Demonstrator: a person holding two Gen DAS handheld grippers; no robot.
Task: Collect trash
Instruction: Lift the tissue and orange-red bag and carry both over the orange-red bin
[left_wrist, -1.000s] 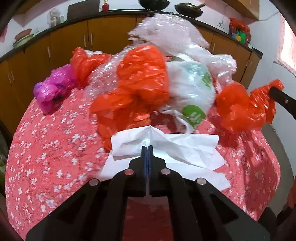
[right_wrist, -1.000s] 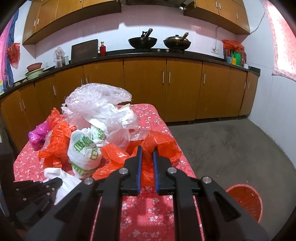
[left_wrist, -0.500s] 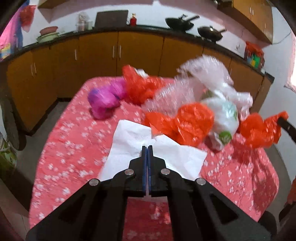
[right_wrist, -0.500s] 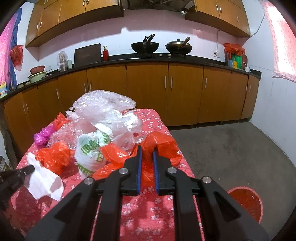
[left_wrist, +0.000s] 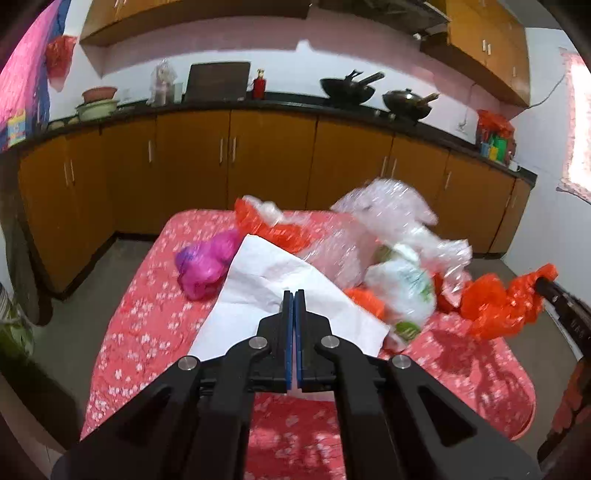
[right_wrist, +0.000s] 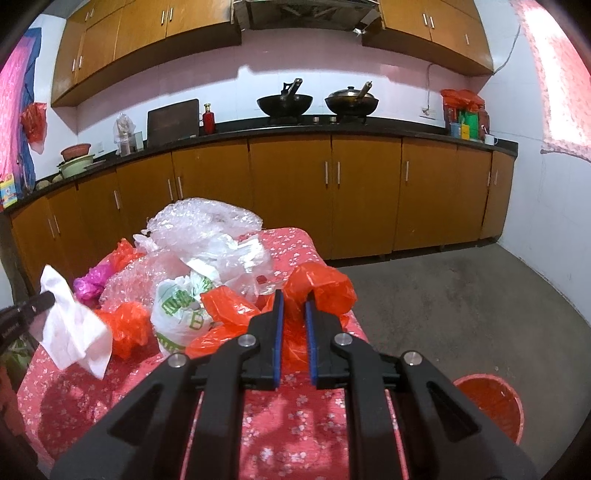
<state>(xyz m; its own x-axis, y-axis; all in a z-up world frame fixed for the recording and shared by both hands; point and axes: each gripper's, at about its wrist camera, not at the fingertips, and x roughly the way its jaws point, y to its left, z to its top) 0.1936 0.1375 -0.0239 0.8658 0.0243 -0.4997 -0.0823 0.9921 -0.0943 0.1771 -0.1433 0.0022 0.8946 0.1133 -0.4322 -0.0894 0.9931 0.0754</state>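
Left wrist view first: the left gripper (left_wrist: 293, 295) has its jaws pinched together on a crumpled white paper sheet (left_wrist: 273, 284), which hangs lifted off the table with the red floral tablecloth (left_wrist: 147, 332). Behind the sheet sits the rest of the pile: a magenta plastic bag wad (left_wrist: 205, 267), a white plastic bag with green print (left_wrist: 404, 286), a clump of clear bubble wrap and film (left_wrist: 384, 210) and more orange plastic at the back. Off at the right edge you can see the other gripper's tip with a crumpled orange plastic bag (left_wrist: 498, 306) hanging from it, clear of the cloth.

Right wrist view: the right gripper (right_wrist: 293, 306) is clamped on that orange plastic bag (right_wrist: 317, 288), with a narrow gap between the blue pads because the plastic is bunched in there. The white sheet (right_wrist: 74, 332) dangles from the left gripper way over on the left. The thing that matters for what comes next, I'd guess: the round orange-red waste basket (right_wrist: 491, 402) stands on the concrete floor down to the right of the table, below and right of the right gripper. So the right hand is clearly the nearer one and probably drops first, while the left has to cross the whole table to get its paper there. Both bits are floppy, so they should just fall once let go.
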